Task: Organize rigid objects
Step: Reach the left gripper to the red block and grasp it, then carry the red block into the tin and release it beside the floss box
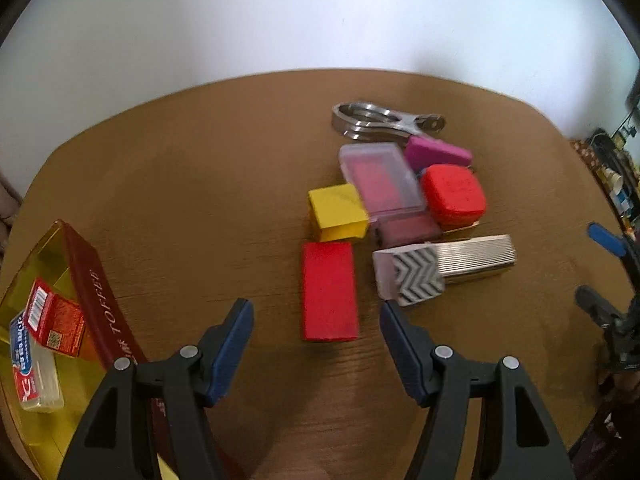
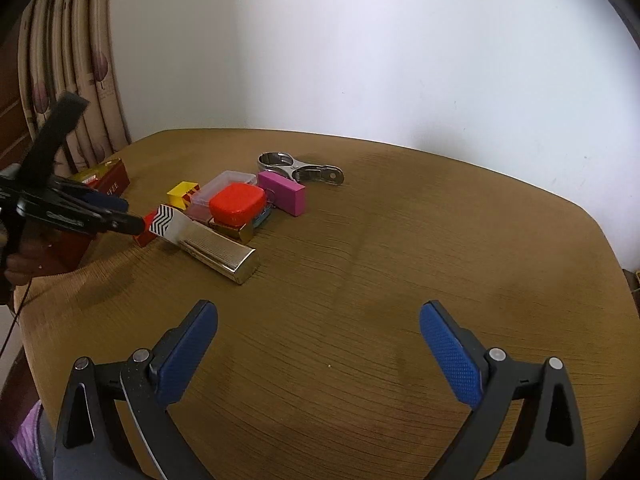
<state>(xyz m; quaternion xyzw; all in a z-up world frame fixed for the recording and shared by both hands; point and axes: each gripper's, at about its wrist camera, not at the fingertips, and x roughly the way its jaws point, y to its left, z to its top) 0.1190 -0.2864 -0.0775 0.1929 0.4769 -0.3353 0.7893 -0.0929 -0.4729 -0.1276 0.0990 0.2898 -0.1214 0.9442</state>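
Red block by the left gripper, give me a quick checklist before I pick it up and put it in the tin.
1. Left gripper open: ok.
2. Red block between the fingers: not ok, it lies just ahead of the tips.
3. Block free of the yellow box: cannot tell, the gap is slim.
4. Room in the tin: ok, two packets inside, floor showing.
5. Right gripper clear of the pile: ok.
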